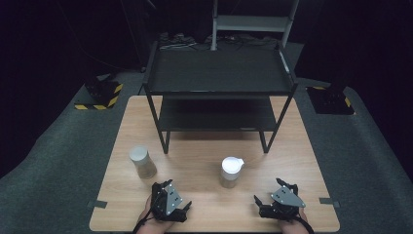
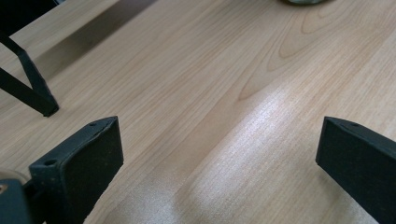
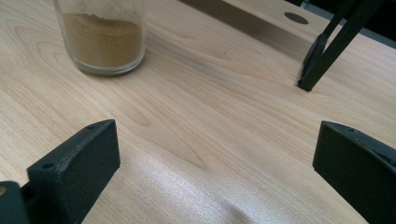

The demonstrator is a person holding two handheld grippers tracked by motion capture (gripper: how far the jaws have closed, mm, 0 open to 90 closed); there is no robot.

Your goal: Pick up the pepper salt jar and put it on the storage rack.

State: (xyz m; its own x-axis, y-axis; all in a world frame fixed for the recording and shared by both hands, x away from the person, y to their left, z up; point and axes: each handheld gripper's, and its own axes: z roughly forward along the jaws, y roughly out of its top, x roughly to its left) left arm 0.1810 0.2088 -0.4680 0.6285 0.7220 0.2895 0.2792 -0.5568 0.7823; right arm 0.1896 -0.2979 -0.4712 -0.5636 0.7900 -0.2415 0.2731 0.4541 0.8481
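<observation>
High view first, from left to right: we see a clear glass jar with a white lid and tan powder standing at centre left on the light wooden counter. Below it, at the bottom edge, we hold the left hand-held gripper, jaws spread apart over bare wood, clamped on nothing. A second white-lidded glass jar of powder stands near the middle, between both grippers and slightly above them. At lower right sits the right hand-held gripper, jaws likewise wide apart and empty. Behind the jars, a black metal two-tier shelf fills the upper centre. Right gripper view puts that second jar at upper left, well apart from our jaws.
</observation>
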